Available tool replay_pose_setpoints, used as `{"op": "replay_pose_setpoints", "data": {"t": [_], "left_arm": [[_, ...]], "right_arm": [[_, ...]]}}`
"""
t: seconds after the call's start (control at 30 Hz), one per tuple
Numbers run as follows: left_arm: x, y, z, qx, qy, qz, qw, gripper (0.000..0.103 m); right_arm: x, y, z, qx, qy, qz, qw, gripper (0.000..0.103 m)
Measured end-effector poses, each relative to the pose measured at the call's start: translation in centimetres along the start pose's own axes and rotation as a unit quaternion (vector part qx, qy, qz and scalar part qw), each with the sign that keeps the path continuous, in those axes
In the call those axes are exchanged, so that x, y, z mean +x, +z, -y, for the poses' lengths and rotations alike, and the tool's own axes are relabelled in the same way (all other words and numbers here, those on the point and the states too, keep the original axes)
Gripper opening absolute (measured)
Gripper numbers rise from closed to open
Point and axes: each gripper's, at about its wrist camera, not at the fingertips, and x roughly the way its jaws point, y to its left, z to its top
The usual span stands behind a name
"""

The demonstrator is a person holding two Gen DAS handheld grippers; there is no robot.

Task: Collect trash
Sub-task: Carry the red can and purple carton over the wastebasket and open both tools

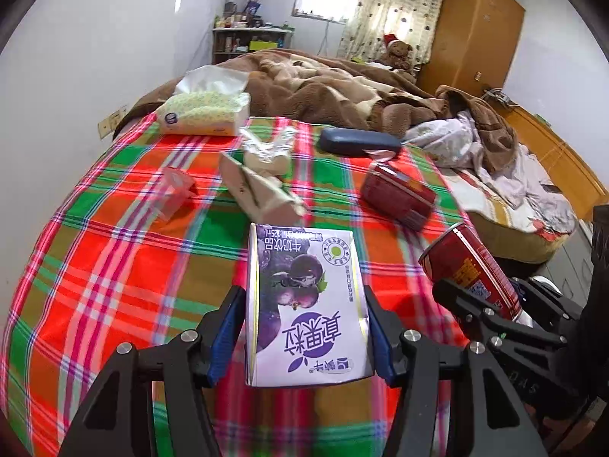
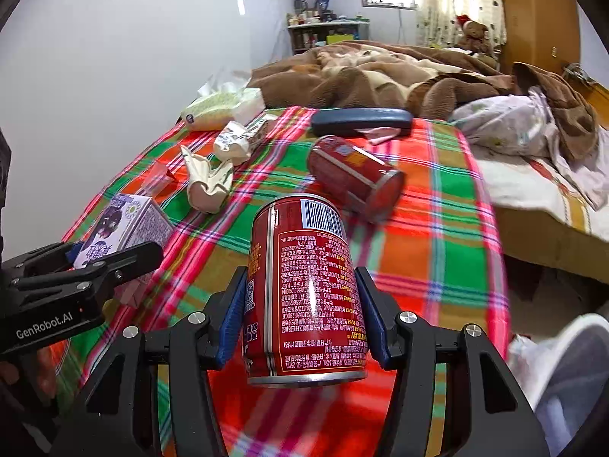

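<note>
Trash is partly in hand: my left gripper (image 1: pixel 306 327) is clamped on the purple carton (image 1: pixel 304 304), pads pressed to both its sides, and my right gripper (image 2: pixel 304 312) is clamped on a red can (image 2: pixel 304 285). Both items look lifted clear of the plaid sheet (image 1: pixel 114 266), though I can't be sure of the gap

Left to collect, as I judge it: second red can (image 2: pixel 354 175) lying on its side mid-sheet; crumpled paper (image 2: pixel 207 181) beside it; a wadded wrapper (image 2: pixel 234 143) further back; a clear plastic cup (image 1: pixel 175 190) tipped over near the wall side

Probably not trash: tissue pack (image 1: pixel 205 112), dark case (image 1: pixel 359 141), brown blanket (image 1: pixel 323 87) beyond

White rim at lower right of right view may be the bin (image 2: pixel 571 361); can't confirm. Two pieces secured, roughly four remaining, nothing shown deposited yet
</note>
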Motion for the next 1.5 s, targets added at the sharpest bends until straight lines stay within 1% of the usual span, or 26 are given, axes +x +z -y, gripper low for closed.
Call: {"op": "replay_pose_setpoints", "data": {"t": [0.13, 0.37, 0.5, 0.67, 0.83, 1.0, 1.17, 1.37, 1.5], "left_arm": [[-1.2, -0.7, 2.3, 0.023, -0.008, 0.008, 0.9997, 0.059], [-2.6, -1.9, 6.8, 0.056, -0.034, 0.013, 0.9977, 0.059], [-3.2, -2.5, 9.4, 0.07, -0.059, 0.01, 0.9958, 0.059], [-3.8, -3.5, 13.1, 0.098, -0.087, 0.01, 0.9913, 0.059], [-4.3, -4.5, 16.7, 0.125, -0.116, 0.007, 0.9854, 0.059], [-4.1, -5.6, 20.4, 0.156, -0.14, -0.004, 0.9777, 0.059], [-3.3, -6.7, 23.8, 0.179, -0.164, -0.021, 0.9698, 0.059], [-1.6, -8.3, 27.2, 0.204, -0.189, -0.051, 0.9593, 0.06], [-0.4, -9.2, 28.7, 0.213, -0.188, -0.063, 0.9568, 0.06]], "right_arm": [[-1.9, -0.9, 1.2, 0.012, -0.012, 0.01, 1.0, 0.055], [-5.2, -2.6, 3.7, 0.035, -0.036, 0.025, 0.998, 0.055], [-7.3, -3.8, 5.6, 0.054, -0.058, 0.032, 0.996, 0.055], [-9.6, -5.0, 8.1, 0.08, -0.085, 0.042, 0.992, 0.056], [-11.5, -6.4, 10.0, 0.098, -0.112, 0.05, 0.988, 0.056], [-12.7, -7.7, 12.0, 0.122, -0.136, 0.05, 0.982, 0.056], [-13.4, -9.5, 14.5, 0.147, -0.164, 0.038, 0.975, 0.056], [-13.6, -11.2, 16.9, 0.168, -0.186, 0.019, 0.968, 0.056], [-13.4, -12.0, 18.1, 0.179, -0.193, 0.007, 0.965, 0.056]]}}
